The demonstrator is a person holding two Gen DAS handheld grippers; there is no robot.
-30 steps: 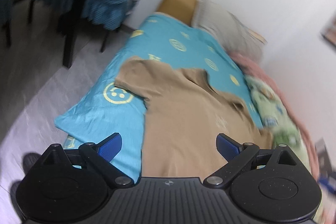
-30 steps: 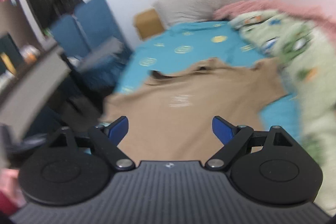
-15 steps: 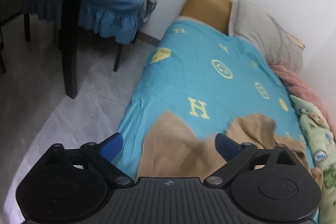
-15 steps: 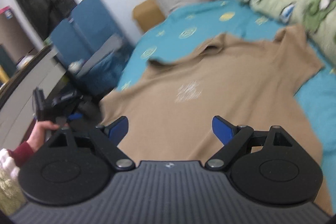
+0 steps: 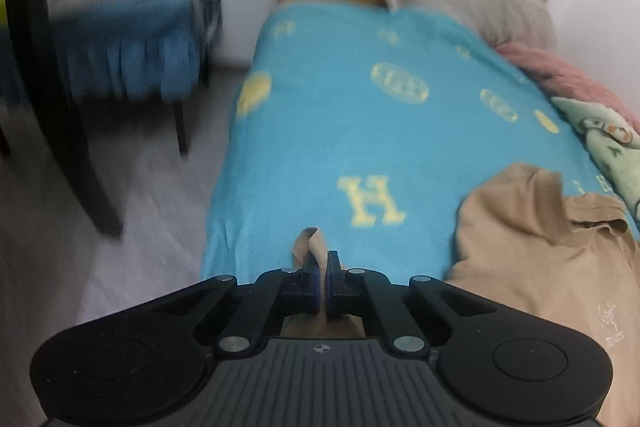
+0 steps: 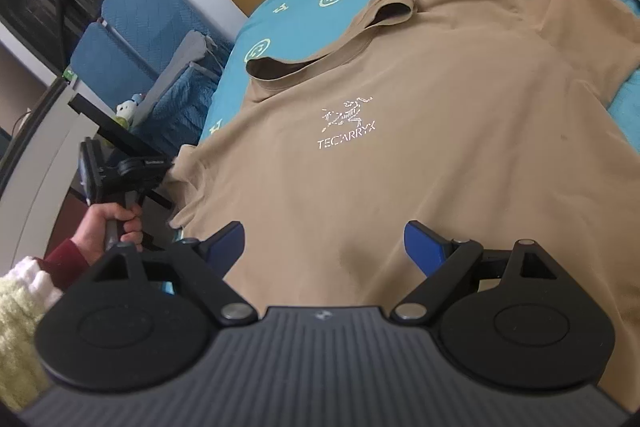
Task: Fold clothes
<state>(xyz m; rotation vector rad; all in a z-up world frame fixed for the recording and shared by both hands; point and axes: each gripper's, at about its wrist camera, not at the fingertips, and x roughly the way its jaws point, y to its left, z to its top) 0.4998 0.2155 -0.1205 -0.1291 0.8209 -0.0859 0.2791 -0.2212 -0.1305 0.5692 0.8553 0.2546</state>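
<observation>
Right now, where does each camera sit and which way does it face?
Left wrist: on the left hand-held gripper, angled down along the blue sheet toward the pillows; its pads pinch the tan T-shirt.
Right wrist: on the right hand-held gripper, open, above the shirt's chest logo; the person's left hand shows.
Shared: shirt, sheet, blue chair.
</observation>
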